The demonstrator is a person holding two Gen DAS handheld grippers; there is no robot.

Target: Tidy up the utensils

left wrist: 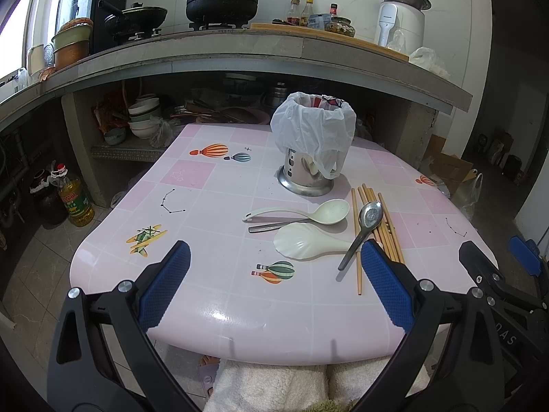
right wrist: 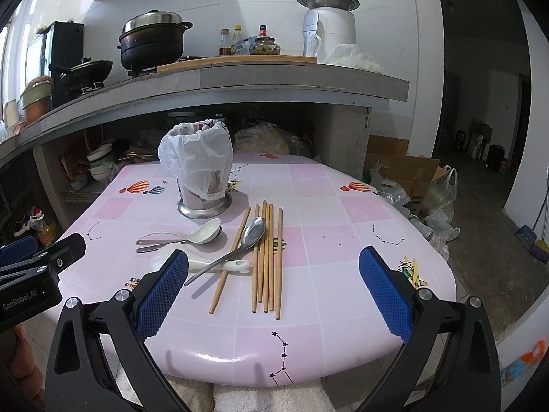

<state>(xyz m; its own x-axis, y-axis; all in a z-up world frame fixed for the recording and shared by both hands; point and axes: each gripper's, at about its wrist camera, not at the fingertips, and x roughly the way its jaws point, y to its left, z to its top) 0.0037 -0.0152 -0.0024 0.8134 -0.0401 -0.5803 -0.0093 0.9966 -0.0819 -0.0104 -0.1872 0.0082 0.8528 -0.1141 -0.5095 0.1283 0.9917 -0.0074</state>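
Observation:
A steel utensil holder (left wrist: 305,175) (right wrist: 205,202) lined with a white plastic bag stands mid-table. In front of it lie a white soup spoon (left wrist: 308,212) (right wrist: 192,235), a flat white rice paddle (left wrist: 308,240) (right wrist: 212,263), a metal spoon (left wrist: 362,231) (right wrist: 240,240) and several wooden chopsticks (left wrist: 387,230) (right wrist: 267,257). A second metal handle (left wrist: 271,227) pokes out under the soup spoon. My left gripper (left wrist: 274,285) hovers open over the near table edge, left of the pile. My right gripper (right wrist: 274,292) is open too, near the chopsticks' near ends. Both hold nothing.
The pink tiled table (left wrist: 206,274) (right wrist: 343,240) has a rounded near edge. Behind it runs a concrete counter (left wrist: 240,51) with pots, bottles and an appliance; bowls sit on the shelf below. An oil bottle (left wrist: 73,199) stands on the floor at left, bags and boxes (right wrist: 422,185) at right.

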